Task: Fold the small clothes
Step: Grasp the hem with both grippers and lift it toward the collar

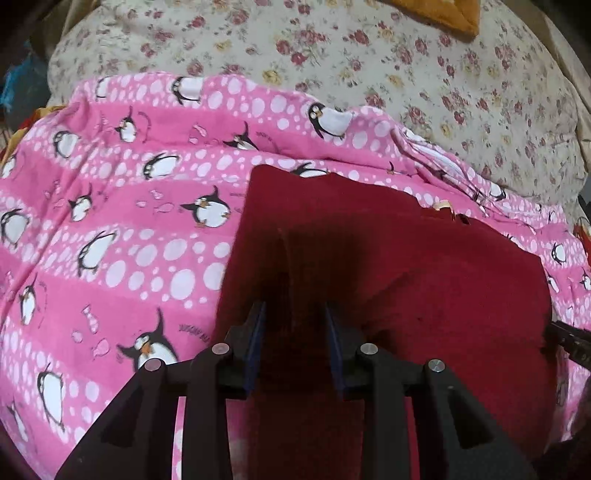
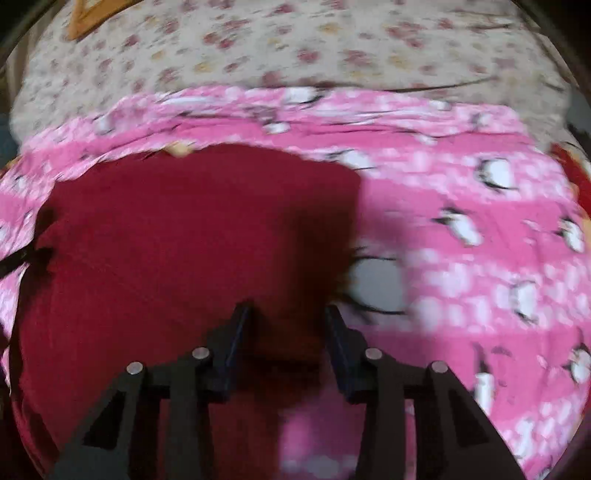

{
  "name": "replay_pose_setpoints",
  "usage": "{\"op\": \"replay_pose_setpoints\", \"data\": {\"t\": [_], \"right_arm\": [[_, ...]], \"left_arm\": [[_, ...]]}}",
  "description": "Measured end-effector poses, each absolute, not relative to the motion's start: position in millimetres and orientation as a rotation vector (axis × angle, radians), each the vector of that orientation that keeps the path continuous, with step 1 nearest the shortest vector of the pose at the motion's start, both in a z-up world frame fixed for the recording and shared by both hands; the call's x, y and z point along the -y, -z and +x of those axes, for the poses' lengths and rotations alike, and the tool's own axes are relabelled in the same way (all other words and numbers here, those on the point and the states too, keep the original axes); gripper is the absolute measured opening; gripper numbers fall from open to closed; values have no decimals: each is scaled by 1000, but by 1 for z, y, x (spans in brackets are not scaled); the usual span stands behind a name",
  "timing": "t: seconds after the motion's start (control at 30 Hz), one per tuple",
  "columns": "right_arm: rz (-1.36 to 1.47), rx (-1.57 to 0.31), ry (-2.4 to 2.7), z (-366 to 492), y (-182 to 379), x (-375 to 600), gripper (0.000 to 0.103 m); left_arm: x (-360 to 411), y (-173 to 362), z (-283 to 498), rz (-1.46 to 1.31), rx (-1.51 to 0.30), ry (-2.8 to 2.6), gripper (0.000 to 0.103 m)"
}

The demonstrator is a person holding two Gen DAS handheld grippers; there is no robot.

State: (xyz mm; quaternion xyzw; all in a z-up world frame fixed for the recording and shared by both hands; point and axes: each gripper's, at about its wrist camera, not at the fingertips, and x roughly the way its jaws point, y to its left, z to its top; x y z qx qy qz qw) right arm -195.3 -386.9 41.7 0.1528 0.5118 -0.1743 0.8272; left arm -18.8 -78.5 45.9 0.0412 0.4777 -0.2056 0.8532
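Left wrist: left gripper (image 1: 295, 314) fingers apart over red cloth (image 1: 424, 266) | right gripper (image 2: 290, 314) apart, unloaded | step: fold just released | next: regrip near edge.

A pink blanket (image 1: 122, 221) printed with penguins and white dots covers the near surface, wrinkled along its far edge. Beyond it lies a cream bedsheet (image 1: 424, 74) patterned with small red and yellow roses. At the far edge an orange-brown cloth (image 1: 443, 14) shows partly. The light is dim and warm; the right wrist view is blurred.
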Motion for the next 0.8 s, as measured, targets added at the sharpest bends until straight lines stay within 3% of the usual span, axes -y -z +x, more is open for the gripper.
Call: {"op": "replay_pose_setpoints", "data": {"t": [0.13,0.27,0.8], "right_arm": [[547,-1005,263,-216,-57,396,48],[526,-961,209,-242,-78,376,64],[567,-1106,76,-338,-40,337,68]], "left_arm": [[66,-55,-35,53,-1001,430,10],[62,-71,-63,96,-956,417,10],[41,-89,-161,140,-899,424,10]]}}
